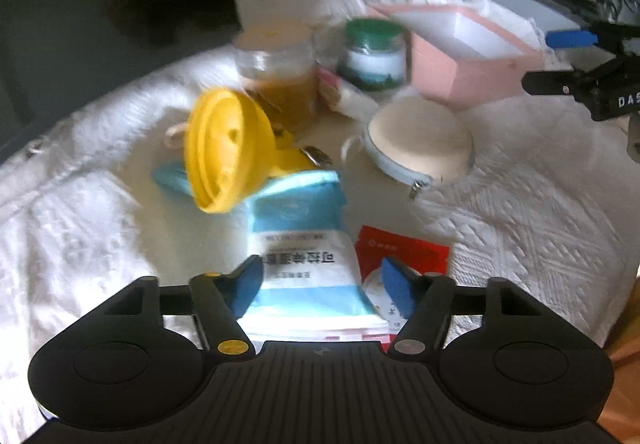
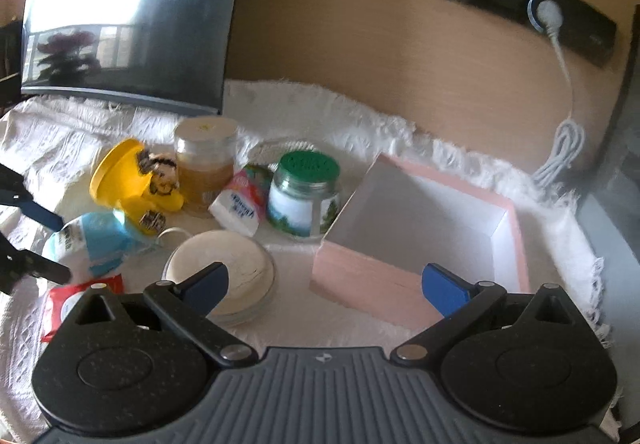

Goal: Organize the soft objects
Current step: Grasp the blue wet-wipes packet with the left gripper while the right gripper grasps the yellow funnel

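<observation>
Left gripper (image 1: 322, 286): jaws apart, pads clear of the blue-and-white packet (image 1: 302, 244) that lies between them; nothing gripped.
Right gripper (image 2: 326, 282): jaws wide apart, empty, above the cloth between the round pouch (image 2: 236, 264) and the pink box (image 2: 360, 280).
Soft things: packet at 6 o'clock in the left view, red sachet (image 1: 404, 250) touching its right edge; pouch at 3 o'clock from the yellow toy (image 1: 224, 148); small tissue pack (image 2: 240, 204) between the two jars.
Pink box: open, white inside, at 1 o'clock in the left view; inner floor partly hidden by its near wall.
Hidden or cut off: packet's near end and the sachet's lower part sit under the left gripper body; pouch's near rim is behind the right gripper's left finger.
Hard to make out: left view is blurred; amber jar (image 1: 276, 72) and green-lid jar (image 1: 374, 52) labels unreadable.
Writing: dark Chinese print on the packet, upside down, too smeared to read; "DAS" on the right gripper's body at 3 o'clock in the left view.
Cloth (image 1: 540, 224): white, textured, under everything.
</observation>
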Tool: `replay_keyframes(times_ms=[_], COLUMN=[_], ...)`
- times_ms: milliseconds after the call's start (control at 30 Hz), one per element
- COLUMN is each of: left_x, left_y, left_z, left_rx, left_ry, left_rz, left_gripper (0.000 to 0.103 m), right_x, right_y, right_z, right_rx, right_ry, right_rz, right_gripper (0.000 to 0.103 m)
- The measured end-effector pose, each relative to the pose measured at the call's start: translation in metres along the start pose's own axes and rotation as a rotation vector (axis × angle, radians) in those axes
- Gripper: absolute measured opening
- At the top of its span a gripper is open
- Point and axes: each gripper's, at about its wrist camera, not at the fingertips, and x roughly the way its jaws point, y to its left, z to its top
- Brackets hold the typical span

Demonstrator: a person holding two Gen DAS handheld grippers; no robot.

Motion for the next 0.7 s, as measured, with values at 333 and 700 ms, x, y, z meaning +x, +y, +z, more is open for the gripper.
replay_keyframes(times_ms=[333,700], left_x=[0.027,0.027], left_y=[0.023,0.033], left_z=[0.016,-0.009], left_rx=[-0.069,-0.329], left_ry=[0.025,-0.010], left_rz=[-0.040,-0.072], left_gripper=[0.070,0.062], right_x=[0.002,0.004], right_y=[0.033,0.071], right_z=[-0.005,0.004], right_rx=[-0.089,-0.236], right_ry=[0.057,-0.011], right_rz=[0.193,0.232], right_gripper=[0.103,0.102])
